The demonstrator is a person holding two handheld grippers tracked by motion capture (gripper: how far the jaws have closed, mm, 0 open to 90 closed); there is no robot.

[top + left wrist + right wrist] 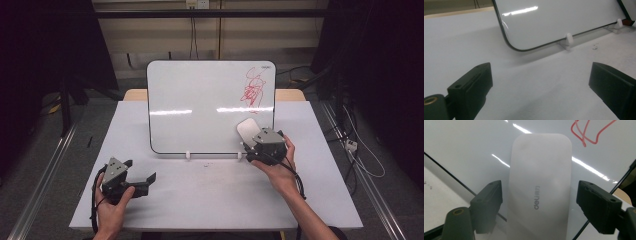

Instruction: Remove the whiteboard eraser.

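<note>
Right gripper [539,202] jaws seemingly flank eraser [540,182] against whiteboard [200,100], below scribble [254,89].

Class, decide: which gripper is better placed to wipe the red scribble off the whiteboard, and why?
Right. The right gripper has the white rectangular eraser between its jaws, just below the red scribble on the white board. The left gripper sits open, away from it.

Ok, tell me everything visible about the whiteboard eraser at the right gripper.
The whiteboard eraser is a pale grey, smooth, plastic-looking slab with rounded corners and a faint "deli" logo on its back. It sits lengthwise between the jaws of the right gripper, against the whiteboard, below the red scribble. The right jaw stands slightly clear; contact on the left cannot be told.
</note>
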